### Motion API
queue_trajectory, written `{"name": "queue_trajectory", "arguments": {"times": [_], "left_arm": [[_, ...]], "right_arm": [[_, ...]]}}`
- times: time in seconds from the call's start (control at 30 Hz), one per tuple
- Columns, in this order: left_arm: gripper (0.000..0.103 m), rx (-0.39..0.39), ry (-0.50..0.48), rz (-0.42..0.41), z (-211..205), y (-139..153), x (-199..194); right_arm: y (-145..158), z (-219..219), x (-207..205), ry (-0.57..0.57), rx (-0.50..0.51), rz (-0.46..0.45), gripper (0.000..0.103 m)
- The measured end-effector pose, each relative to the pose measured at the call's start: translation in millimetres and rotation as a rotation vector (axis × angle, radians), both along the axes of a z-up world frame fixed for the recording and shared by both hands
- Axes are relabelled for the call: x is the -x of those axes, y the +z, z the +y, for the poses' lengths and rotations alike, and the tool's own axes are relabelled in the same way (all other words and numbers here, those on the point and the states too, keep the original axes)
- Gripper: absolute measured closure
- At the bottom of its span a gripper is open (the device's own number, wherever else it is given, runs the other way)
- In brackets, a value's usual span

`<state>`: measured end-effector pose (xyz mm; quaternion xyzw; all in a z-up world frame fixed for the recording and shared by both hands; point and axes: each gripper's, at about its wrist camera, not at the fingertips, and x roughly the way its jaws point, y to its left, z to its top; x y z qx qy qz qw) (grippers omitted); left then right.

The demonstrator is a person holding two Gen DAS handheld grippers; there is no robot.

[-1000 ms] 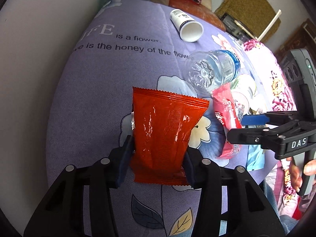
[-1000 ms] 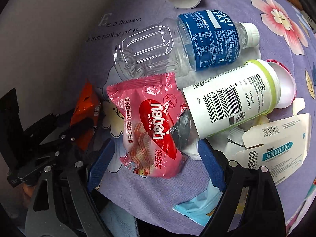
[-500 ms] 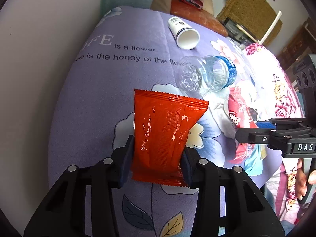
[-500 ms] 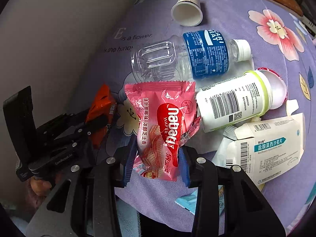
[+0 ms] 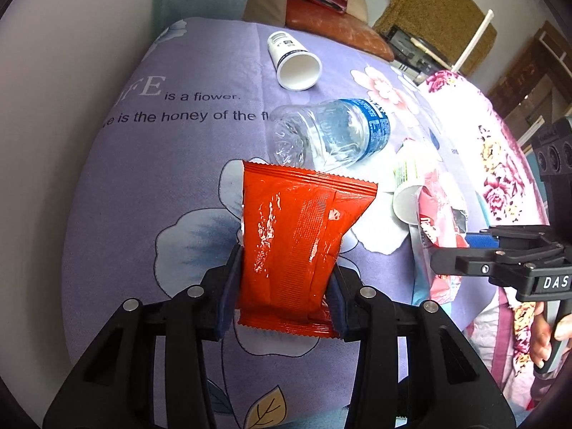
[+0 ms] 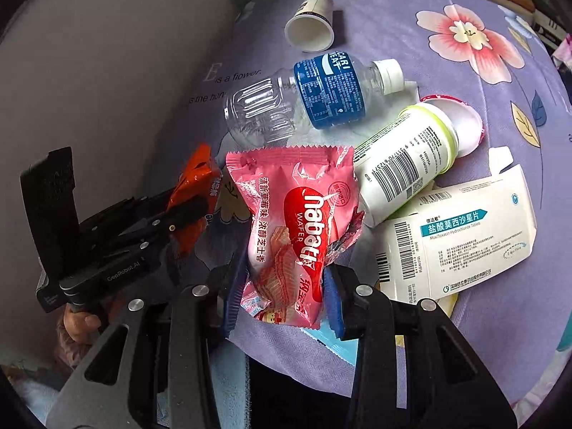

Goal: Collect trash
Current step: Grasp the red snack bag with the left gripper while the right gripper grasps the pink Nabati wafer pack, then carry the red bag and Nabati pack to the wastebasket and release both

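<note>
Right gripper (image 6: 282, 296), spread a second ago, now pinches the pink wafer packet (image 6: 293, 228) above the purple cloth (image 6: 411, 18), while the left gripper (image 5: 284, 296) keeps clamping the orange packet (image 5: 296, 243): both pieces ready for disposal.

The cloth (image 5: 150, 164) is lilac, printed with dark lettering, pale blue-white blooms, a pink flower (image 6: 468, 41) and a tan leaf (image 5: 266, 409). The packet (image 5: 300, 246) is glossy orange-red; the wafer bag (image 6: 296, 228) is pink with a red oval and white letters; the bottle (image 6: 304, 98) is clear with a blue label and white cap. The cup (image 6: 311, 23) is white; the tub (image 6: 404, 164) is white with a lime band and black barcode; the box (image 6: 461, 239) is white with a teal strip, and both grippers are black with blue pads (image 6: 232, 296).
</note>
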<state>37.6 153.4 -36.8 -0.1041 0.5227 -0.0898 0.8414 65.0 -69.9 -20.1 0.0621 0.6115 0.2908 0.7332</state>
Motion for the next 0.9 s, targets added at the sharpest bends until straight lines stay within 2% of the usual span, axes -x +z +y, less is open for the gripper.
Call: {"name": "queue_trajectory", "arguments": {"times": [0.1, 0.27, 0.47, 0.7, 0.77, 0.9], "left_arm": [[0.059, 0.009, 0.008, 0.015, 1.4, -4.6, -2.1], [0.059, -0.006, 0.026, 0.029, 8.9, -10.9, 0.7], [0.059, -0.002, 0.052, 0.045, 24.5, -18.2, 3.4], [0.059, -0.003, 0.049, 0.043, 27.5, -19.7, 5.3], [0.059, -0.001, 0.051, 0.043, 28.8, -19.5, 6.8], [0.059, -0.004, 0.057, 0.044, 27.6, -17.2, 9.7]], "right_arm": [[-9.8, 2.9, 5.0, 0.006, -0.021, 0.041, 0.062], [-29.4, 13.5, 8.7, 0.013, 0.000, 0.067, 0.055], [-32.0, 19.4, 7.7, 0.027, 0.023, 0.058, 0.044], [-46.4, 35.8, 10.2, 0.057, 0.064, 0.081, 0.039], [-46.3, 41.8, 15.1, 0.081, 0.080, 0.063, 0.031], [-46.3, 55.8, 23.6, 0.122, 0.132, 0.012, 0.030]]}}
